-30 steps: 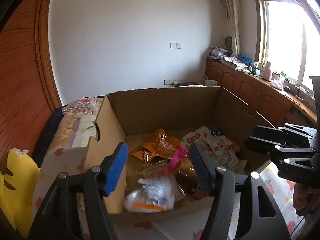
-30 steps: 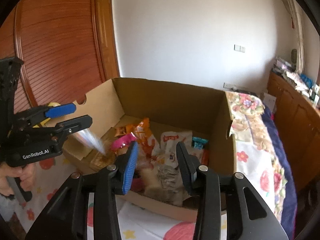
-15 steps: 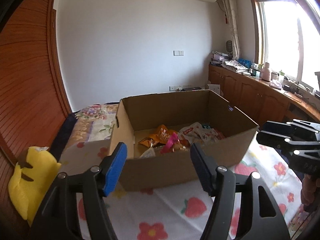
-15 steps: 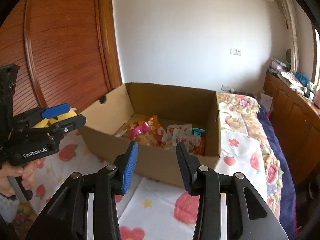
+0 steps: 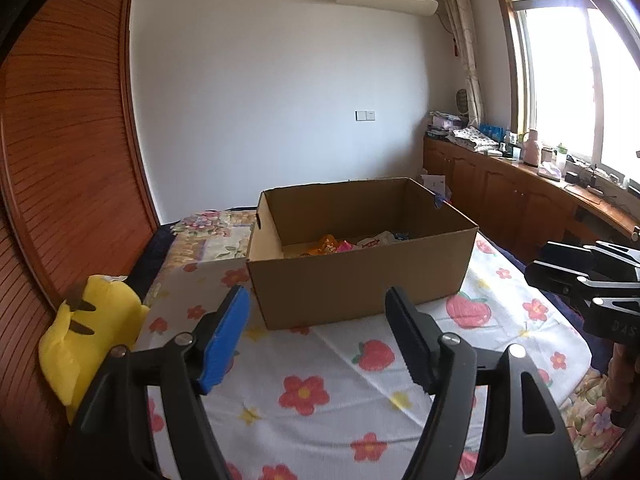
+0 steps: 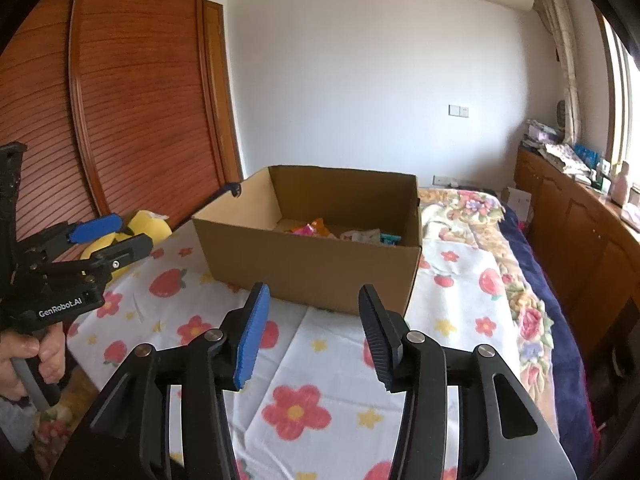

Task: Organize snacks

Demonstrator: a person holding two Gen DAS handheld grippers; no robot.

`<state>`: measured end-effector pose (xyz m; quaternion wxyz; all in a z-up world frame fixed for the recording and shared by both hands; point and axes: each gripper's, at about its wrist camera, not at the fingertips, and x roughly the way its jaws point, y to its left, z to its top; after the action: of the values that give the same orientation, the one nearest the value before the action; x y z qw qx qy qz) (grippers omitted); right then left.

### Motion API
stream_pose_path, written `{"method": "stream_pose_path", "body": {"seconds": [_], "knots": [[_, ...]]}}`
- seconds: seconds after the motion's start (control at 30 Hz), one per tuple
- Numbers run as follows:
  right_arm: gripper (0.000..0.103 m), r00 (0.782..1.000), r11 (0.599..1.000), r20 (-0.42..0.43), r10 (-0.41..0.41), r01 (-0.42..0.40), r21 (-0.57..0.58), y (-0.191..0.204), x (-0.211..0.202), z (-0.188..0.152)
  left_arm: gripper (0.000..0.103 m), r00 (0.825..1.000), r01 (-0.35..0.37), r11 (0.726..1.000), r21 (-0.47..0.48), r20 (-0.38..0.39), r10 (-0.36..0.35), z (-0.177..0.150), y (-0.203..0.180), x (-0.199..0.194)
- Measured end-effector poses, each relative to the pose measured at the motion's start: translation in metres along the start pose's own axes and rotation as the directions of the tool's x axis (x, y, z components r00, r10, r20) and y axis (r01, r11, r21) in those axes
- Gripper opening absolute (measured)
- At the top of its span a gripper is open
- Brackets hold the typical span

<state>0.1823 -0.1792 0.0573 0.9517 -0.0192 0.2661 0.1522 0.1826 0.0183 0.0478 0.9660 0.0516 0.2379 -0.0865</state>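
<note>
An open cardboard box (image 5: 356, 280) stands on a bed with a flower and strawberry sheet (image 5: 352, 364). Snack packets (image 5: 340, 245) in orange, pink and white lie inside it, mostly hidden by the near wall; they also show in the right wrist view (image 6: 320, 229) inside the box (image 6: 312, 264). My left gripper (image 5: 318, 336) is open and empty, well short of the box. My right gripper (image 6: 310, 328) is open and empty, also short of the box. Each gripper shows at the edge of the other's view, left (image 6: 104, 236) and right (image 5: 560, 264).
A yellow plush toy (image 5: 90, 336) lies at the bed's left edge by the wooden wardrobe doors (image 5: 64, 168). Wooden cabinets (image 5: 520, 196) with clutter run under the window on the right. A floral quilt (image 6: 460, 208) lies behind the box.
Both grippers have pulled back and up from over the box, which now stands farther away. Both stay open and empty.
</note>
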Motion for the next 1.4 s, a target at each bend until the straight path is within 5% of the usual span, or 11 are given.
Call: {"method": "stream_pose_path", "body": {"seconds": [0.6, 0.97, 1.1, 1.4], "knots": [[0.057, 0.998, 0.999, 0.037, -0.053, 0.052, 0.008, 0.017, -0.054, -0.055, 0.076, 0.998, -0.015, 1.000, -0.011, 0.056, 0.015, -0.041, -0.024, -0.072], [0.087, 0.995, 0.997, 0.066, -0.075, 0.074, 0.015, 0.022, -0.060, -0.067, 0.093, 0.996, -0.041, 0.998, -0.054, 0.075, 0.045, -0.057, -0.019, -0.079], [0.091, 0.994, 0.996, 0.060, -0.092, 0.091, 0.022, 0.020, -0.057, -0.069, 0.103, 0.996, -0.048, 0.997, -0.068, 0.074, 0.053, -0.062, -0.017, -0.078], [0.095, 0.991, 0.993, 0.071, -0.113, 0.111, 0.034, 0.020, -0.059, -0.073, 0.103, 0.995, -0.069, 0.995, -0.079, 0.064, 0.074, -0.069, -0.017, -0.079]]}}
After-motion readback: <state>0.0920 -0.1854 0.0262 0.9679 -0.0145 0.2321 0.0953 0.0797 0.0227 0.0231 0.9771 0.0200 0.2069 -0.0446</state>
